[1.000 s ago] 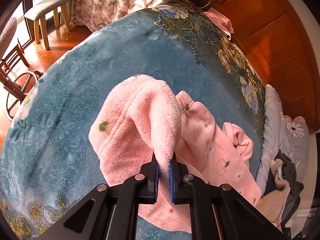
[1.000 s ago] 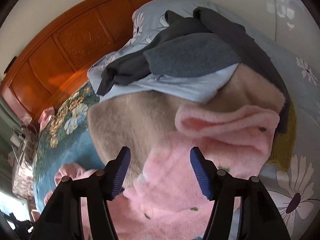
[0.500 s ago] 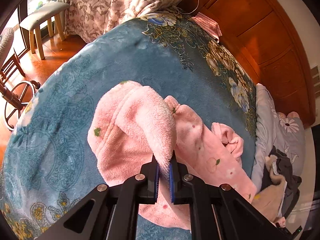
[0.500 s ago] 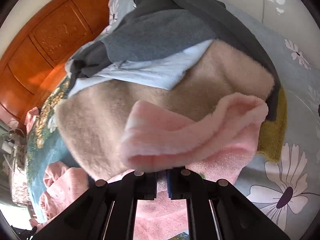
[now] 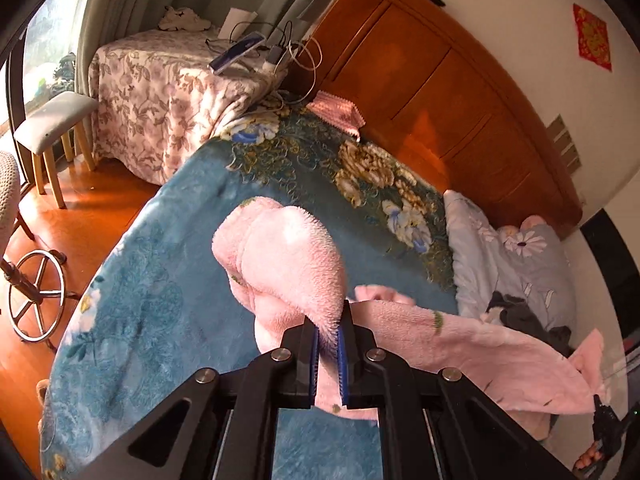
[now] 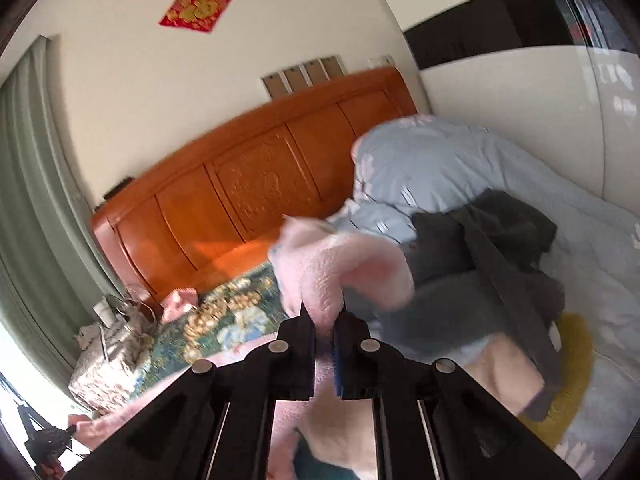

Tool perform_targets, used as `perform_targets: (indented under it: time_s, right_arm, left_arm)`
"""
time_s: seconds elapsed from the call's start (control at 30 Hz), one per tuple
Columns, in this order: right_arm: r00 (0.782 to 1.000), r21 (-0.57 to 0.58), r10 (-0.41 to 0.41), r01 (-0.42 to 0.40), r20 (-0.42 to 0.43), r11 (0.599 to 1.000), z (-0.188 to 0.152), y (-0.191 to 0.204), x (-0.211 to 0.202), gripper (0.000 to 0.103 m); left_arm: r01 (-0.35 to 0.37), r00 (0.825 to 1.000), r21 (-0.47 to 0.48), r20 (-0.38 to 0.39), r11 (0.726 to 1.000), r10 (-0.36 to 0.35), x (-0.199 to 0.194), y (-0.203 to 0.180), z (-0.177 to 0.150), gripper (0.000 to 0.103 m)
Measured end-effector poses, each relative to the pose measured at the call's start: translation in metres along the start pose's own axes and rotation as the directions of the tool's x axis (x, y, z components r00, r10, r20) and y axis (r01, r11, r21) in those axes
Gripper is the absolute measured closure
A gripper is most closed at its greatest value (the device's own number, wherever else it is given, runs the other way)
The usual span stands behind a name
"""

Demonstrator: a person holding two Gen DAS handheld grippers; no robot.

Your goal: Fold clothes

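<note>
Low in the centre of each wrist view, the jaws are clenched on pink fleece: the left gripper [image 5: 328, 334] pinches one edge of the pink garment [image 5: 460, 340], the right gripper [image 6: 325, 330] another. Between them the fleece spans in the air above the blue floral blanket [image 5: 152, 300] — with the pile of dark clothes [image 6: 500, 264] at right of the right view. To do this well, I judge both grips should stay firm and level, the cloth drawn taut, then laid flat on open blanket — clear of the pile.
</note>
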State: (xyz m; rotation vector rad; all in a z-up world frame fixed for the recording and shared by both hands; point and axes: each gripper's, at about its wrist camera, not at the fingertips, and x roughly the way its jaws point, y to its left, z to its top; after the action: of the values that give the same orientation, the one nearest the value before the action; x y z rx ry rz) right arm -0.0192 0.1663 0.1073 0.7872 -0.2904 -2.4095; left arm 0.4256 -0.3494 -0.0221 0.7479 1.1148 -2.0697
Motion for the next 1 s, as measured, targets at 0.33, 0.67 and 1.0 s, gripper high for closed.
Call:
perform_targets:
  time_s: [0.33,0.67,1.0]
  right_arm:
    - [0.86,0.322,-0.191,0.371,-0.474,0.871,-0.145,-0.177,0.04,0.097]
    - [0.795,0.135,-0.308,0.434,-0.522,0.891,-0.153,-0.153,0.062,0.093]
    - [0.785,0.027,-0.405,0.471,-0.468,0.882,-0.129,-0.127,0.034,0.065]
  left_arm:
    - [-0.187,0.898,0.105,-0.385,0.977,0.213,0.054,0.046,-0.139,0.095]
    - [-0.192,0.856,0.067,-0.477,0.979,0.201,0.061,0.058,-0.157,0.091]
    - [-0.147,0.859,0.141,-0.473,0.979,0.197,0.038,0.06,-0.126,0.057]
